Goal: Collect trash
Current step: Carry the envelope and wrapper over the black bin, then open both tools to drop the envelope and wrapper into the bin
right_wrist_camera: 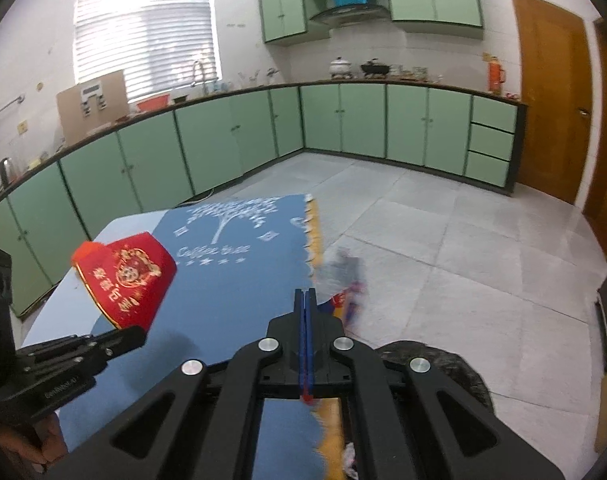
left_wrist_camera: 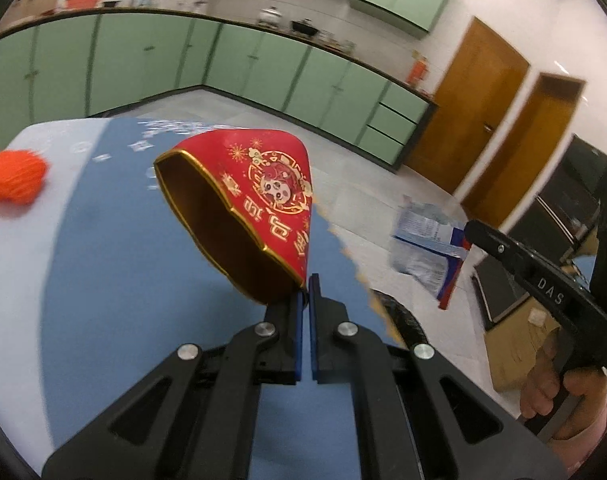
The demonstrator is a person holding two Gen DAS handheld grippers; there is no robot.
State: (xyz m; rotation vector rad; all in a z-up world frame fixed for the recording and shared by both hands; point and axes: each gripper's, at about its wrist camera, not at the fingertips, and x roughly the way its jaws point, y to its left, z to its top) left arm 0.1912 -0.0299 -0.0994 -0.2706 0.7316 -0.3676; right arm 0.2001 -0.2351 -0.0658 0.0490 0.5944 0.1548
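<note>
Item 1: left tongs [left_wrist_camera: 306,286], closed on the lower corner of a red pouch [left_wrist_camera: 259,200] with gold trim and a printed cartoon emblem. The pouch hung open-mouthed above the bench [left_wrist_camera: 103,280], its brown lining showing. In the right wrist view the same pouch [right_wrist_camera: 127,276] appeared at left, pinched at its lower tip by the left tongs [right_wrist_camera: 137,330].

Item 2: right tongs [right_wrist_camera: 305,294], closed on a crumpled white-and-blue plastic wrapper [right_wrist_camera: 349,280], blurred, hanging past the bench's right edge above the tiled floor [right_wrist_camera: 463,260]. The left wrist view showed that wrapper [left_wrist_camera: 427,244] at the tip of the right tongs [left_wrist_camera: 469,230], a hand [left_wrist_camera: 559,396] around the grip below.

Item 3: bench covered by a blue cloth [right_wrist_camera: 239,264] printed with a white tree and lettering, with a fringed yellow edge.

Item 4: 1 orange fluffy ball [left_wrist_camera: 15,176], resting on the bench at far left, well apart from the pouch.

Item 5: a dark round bin [right_wrist_camera: 443,364] on the floor just beside the bench, below the right tongs; contents not discernible.

Item 6: green cabinets [right_wrist_camera: 343,120] along the far walls, wooden door [right_wrist_camera: 551,92] at right.
</note>
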